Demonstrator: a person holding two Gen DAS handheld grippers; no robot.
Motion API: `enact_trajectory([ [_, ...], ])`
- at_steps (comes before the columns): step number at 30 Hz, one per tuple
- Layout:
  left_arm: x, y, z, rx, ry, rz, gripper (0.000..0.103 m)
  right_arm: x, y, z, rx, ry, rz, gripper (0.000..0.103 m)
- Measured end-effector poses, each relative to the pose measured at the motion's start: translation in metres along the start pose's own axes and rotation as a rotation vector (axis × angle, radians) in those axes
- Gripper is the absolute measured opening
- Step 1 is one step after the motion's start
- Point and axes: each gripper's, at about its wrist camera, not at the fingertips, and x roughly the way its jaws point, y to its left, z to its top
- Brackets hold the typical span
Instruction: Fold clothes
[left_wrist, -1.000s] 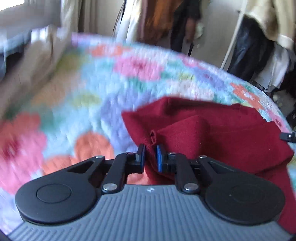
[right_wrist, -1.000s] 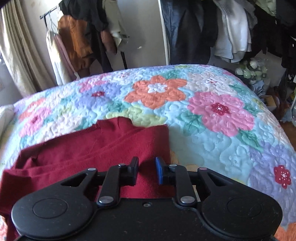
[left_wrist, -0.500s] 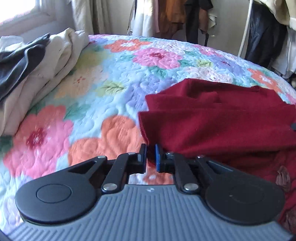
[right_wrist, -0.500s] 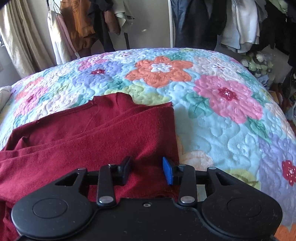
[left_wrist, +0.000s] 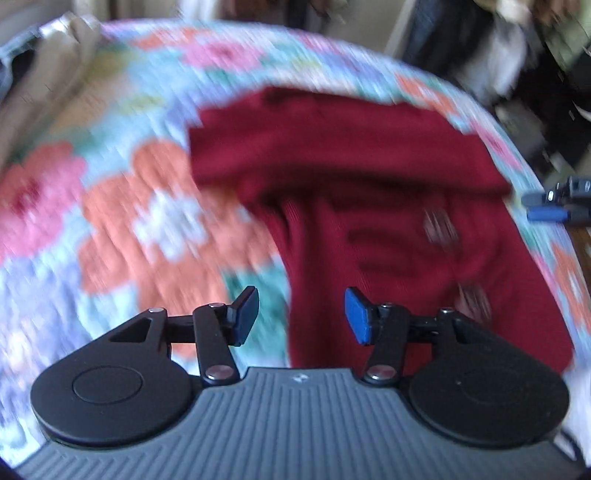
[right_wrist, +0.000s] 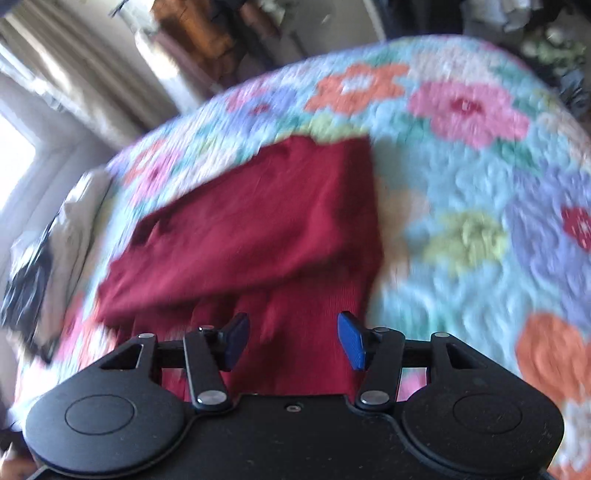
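Both grippers stand spread and empty over a dark red garment lying folded on a floral quilt.

In the left wrist view the left gripper sits at the lower centre, its jaws just opened wide with nothing pinched; the garment's left edge runs beneath the gap, and the cloth fills the centre and right of the frame. The quilt shows orange and pink flowers at left, with beige folded laundry in the upper left. The right gripper pokes in at the right edge. In the right wrist view its own jaws have likewise been parting, clear of the cloth spread below them. Both views are blurred.
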Motion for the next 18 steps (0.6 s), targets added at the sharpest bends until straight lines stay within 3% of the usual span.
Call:
enact_trajectory([
  [2, 0.006, 0.003, -0.010, -0.006, 0.089, 0.009, 0.051, -0.010, 0.000, -0.010, -0.050, 0.067, 0.008, 0.059],
  [8, -0.004, 0.018, -0.025, -0.069, 0.168, -0.107, 0.051, -0.037, -0.021, -0.048, -0.061, 0.137, -0.032, 0.067],
  [11, -0.005, 0.025, -0.035, -0.103, 0.187, -0.139, 0.051, -0.033, -0.047, -0.063, 0.001, 0.201, -0.029, 0.067],
  [14, -0.007, 0.029, -0.042, -0.143, 0.202, -0.167, 0.060, -0.023, -0.067, -0.077, 0.036, 0.266, -0.010, 0.068],
  [18, -0.010, 0.021, -0.052, -0.122, 0.181, -0.164, 0.061, -0.025, -0.077, -0.090, 0.067, 0.264, 0.069, 0.068],
])
